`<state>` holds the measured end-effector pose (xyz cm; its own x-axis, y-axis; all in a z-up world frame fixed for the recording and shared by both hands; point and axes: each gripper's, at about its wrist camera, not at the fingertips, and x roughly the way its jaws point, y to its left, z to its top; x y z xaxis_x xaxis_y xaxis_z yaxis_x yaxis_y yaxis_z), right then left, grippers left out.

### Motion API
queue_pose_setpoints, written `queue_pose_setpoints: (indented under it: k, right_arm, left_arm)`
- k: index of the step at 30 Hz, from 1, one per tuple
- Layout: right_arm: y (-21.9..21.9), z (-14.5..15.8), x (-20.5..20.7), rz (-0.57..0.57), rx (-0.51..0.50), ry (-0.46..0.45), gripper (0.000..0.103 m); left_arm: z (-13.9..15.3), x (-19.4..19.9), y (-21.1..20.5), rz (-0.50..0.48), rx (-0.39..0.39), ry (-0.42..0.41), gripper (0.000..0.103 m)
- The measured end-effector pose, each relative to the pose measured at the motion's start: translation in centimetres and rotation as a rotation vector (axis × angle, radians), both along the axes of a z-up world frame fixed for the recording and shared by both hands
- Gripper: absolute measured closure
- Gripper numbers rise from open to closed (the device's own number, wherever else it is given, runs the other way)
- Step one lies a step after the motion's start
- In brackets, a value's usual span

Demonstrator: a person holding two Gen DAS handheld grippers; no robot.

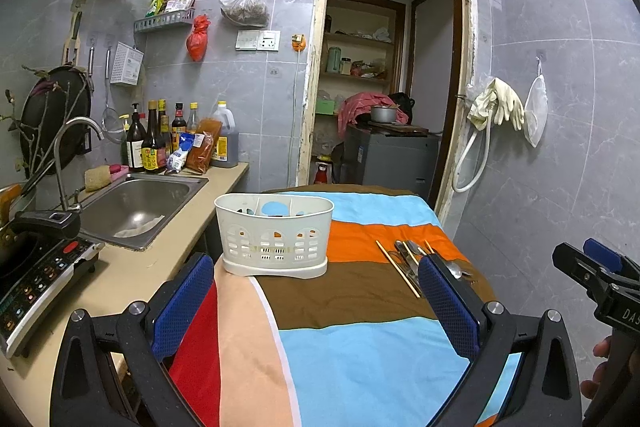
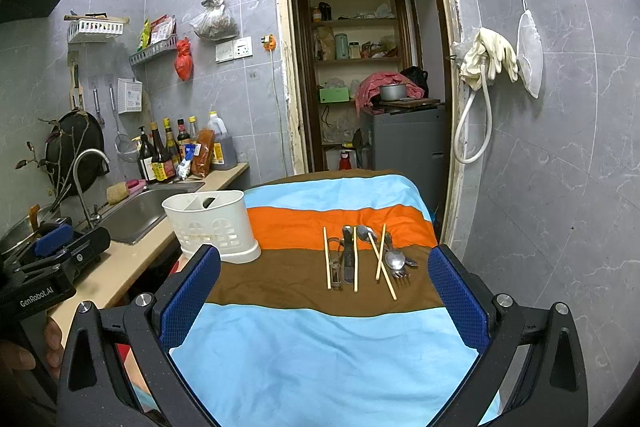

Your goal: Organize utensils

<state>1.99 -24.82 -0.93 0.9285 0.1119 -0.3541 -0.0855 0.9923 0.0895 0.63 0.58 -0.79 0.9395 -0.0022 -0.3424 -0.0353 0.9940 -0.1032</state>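
Utensils [image 2: 362, 259] lie loose between our right gripper [image 2: 324, 291]'s wide-spread jaws, at twelve o'clock on the striped cloth [image 2: 320, 347]. Our left gripper [image 1: 316, 299] is spread too, empty. Its view half hides them; only the right view separates chopsticks [image 2: 329, 259], spoons, fork. The white caddy [image 2: 212, 223] stands at ten o'clock.

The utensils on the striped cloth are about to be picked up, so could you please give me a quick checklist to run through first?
1. Right hand-held gripper open and empty: ok.
2. Left hand-held gripper open and empty: ok.
3. Caddy upright on the cloth: ok.
4. Chopsticks and spoon lie in view, unobstructed: ok.
5. Utensils lie separate: not ok, a chopstick crosses the spoons.
6. Caddy compartments free: cannot tell, something dark sits inside.
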Motion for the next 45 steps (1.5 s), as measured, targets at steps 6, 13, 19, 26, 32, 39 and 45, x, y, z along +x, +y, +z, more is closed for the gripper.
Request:
queue_pose_setpoints:
  k: [6, 13, 19, 26, 32, 39, 45]
  right_arm:
    - [0.0, 0.0, 0.0, -0.001, 0.0, 0.0, 0.001]
    - [0.0, 0.0, 0.0, 0.0, 0.0, 0.002, 0.001]
    - [0.0, 0.0, 0.1, 0.0, 0.001, 0.003, 0.001]
    - [-0.1, 0.0, 0.1, 0.0, 0.002, 0.003, 0.001]
    - [-0.1, 0.0, 0.2, 0.0, 0.002, 0.005, 0.001]
    - [0.0, 0.0, 0.3, 0.0, 0.003, 0.007, 0.001]
    - [0.4, -0.3, 0.8, -0.002, 0.005, 0.009, 0.001]
  left_arm:
    - [0.1, 0.0, 0.0, 0.0, 0.001, 0.001, 0.0]
    - [0.1, 0.0, -0.1, 0.0, 0.001, 0.002, 0.0]
    - [0.1, 0.0, -0.1, 0.0, 0.001, 0.001, 0.0]
    - [0.1, 0.0, -0.1, 0.001, 0.002, 0.002, 0.0]
    - [0.1, 0.1, 0.0, 0.0, 0.002, 0.004, 0.0]
    - [-0.2, 0.1, -0.2, -0.001, 0.002, 0.005, 0.0]
    - [-1.1, 0.1, -0.6, -0.005, 0.006, 0.005, 0.0]
